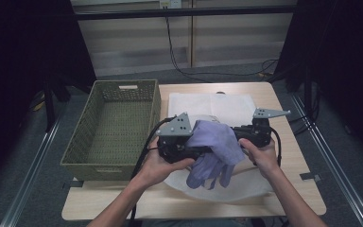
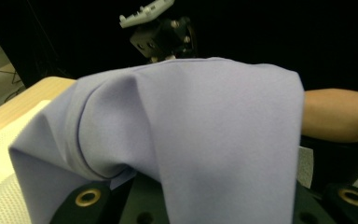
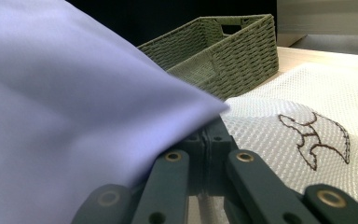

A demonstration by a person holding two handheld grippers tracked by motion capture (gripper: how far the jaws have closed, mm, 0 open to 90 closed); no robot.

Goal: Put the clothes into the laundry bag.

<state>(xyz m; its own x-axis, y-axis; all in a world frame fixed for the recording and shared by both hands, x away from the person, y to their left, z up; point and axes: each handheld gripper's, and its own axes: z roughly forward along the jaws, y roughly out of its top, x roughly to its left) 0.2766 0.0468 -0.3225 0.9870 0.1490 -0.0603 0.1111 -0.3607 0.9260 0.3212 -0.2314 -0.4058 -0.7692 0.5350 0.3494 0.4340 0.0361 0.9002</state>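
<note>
A lavender cloth (image 1: pixel 215 146) hangs off the table between my two grippers, which face each other over a white mesh bag (image 1: pixel 212 106). My left gripper (image 1: pixel 204 152) comes in from the left. The cloth (image 2: pixel 191 130) drapes over its jaws and hides the tips, and folds gather in between them as if pinched. From the right, my right gripper (image 1: pixel 232 138) meets the cloth. In its own view the right gripper (image 3: pixel 209 135) has its jaws drawn together at the cloth's (image 3: pixel 65 116) edge. Loose ends of the cloth dangle toward the bag.
A green woven basket (image 1: pixel 113 123) stands at the table's left, close to the left hand. The mesh bag (image 3: pixel 284 116) carries a brown stitched figure (image 3: pixel 314 135). Bare wooden table (image 1: pixel 295 161) shows at the right and front. Cables trail from both grippers.
</note>
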